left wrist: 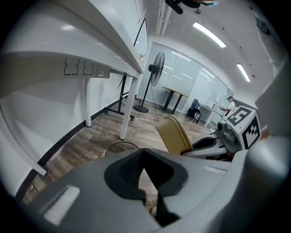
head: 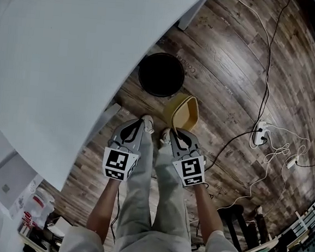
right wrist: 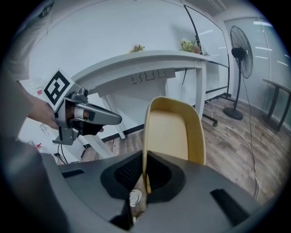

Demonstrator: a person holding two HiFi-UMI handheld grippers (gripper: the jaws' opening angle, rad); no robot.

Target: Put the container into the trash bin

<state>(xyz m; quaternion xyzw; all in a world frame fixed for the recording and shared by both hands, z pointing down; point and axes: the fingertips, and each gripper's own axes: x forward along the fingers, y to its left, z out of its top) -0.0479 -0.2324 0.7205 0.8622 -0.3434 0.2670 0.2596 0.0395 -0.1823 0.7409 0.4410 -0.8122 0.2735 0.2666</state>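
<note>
Jaws of the right gripper point(right wrist: 145, 178) clamp the rim of a yellow, round-cornered plastic container point(right wrist: 172, 129), held on edge above the wood-plank floor point(head: 233, 74). It sits near but outside the round black trash bin point(head: 178, 86) by a white table point(head: 70, 60). The left gripper point(left wrist: 144, 172), alongside, has its jaws closed on nothing.

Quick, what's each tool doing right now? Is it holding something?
Left tool: closed, holding nothing.
Right tool: closed on the rim of the yellow container.
</note>
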